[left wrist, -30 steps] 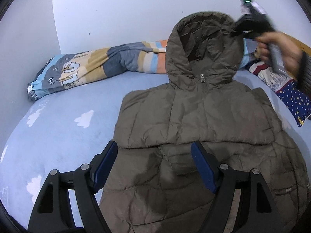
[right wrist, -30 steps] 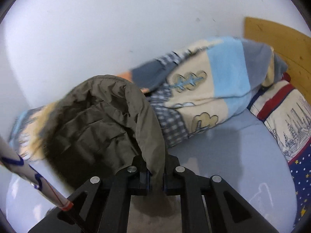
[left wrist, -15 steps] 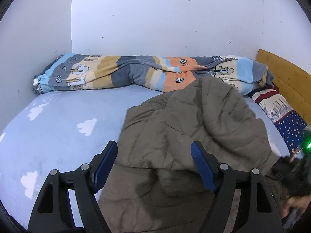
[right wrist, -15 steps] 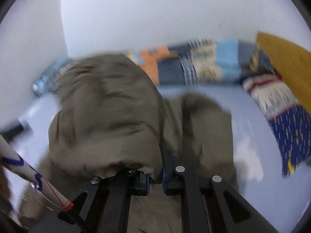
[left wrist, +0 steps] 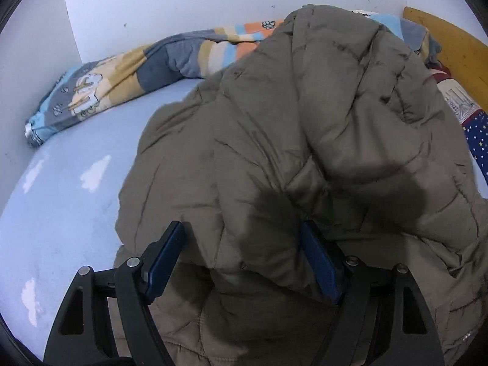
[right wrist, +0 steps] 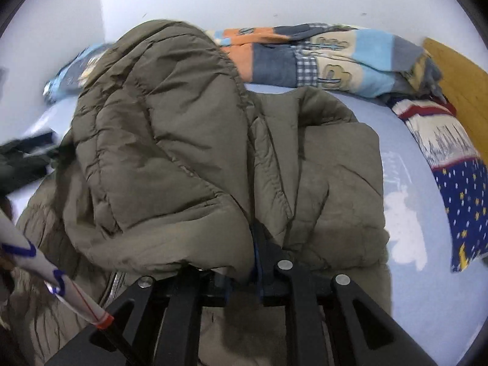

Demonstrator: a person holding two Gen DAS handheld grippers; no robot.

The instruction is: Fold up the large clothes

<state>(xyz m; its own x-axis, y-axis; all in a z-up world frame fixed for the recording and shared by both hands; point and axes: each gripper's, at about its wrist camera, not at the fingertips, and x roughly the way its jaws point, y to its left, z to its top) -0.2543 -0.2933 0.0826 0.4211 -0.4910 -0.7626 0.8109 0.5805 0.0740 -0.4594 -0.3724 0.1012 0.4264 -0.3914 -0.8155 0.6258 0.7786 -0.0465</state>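
We are pinching the hood of the brown padded jacket [right wrist: 170, 152] in our right gripper [right wrist: 244, 277], folding it down toward six o'clock over the jacket's body on the bed [left wrist: 70, 201], while our left gripper [left wrist: 241, 262] is hovering wide open above the jacket, gripping nothing.

The jacket [left wrist: 305, 140] lies on the bed [left wrist: 67, 201], its upper part doubled forward over the lower part. Behind it, a rolled blanket [left wrist: 128, 76] runs along the wall [left wrist: 183, 0] at the far edge of the bed. To the right of the jacket a pillow [right wrist: 457, 183] rests against the headboard [right wrist: 457, 73], which stands at the bed's right end. The left gripper [left wrist: 241, 262] sits over the near edge of the jacket, fabric bulging up between its fingers. The right gripper [right wrist: 244, 271] is at the near edge too, with a fold of the jacket between its fingers. Something lies at the far left of the right wrist view, too blurred to tell.
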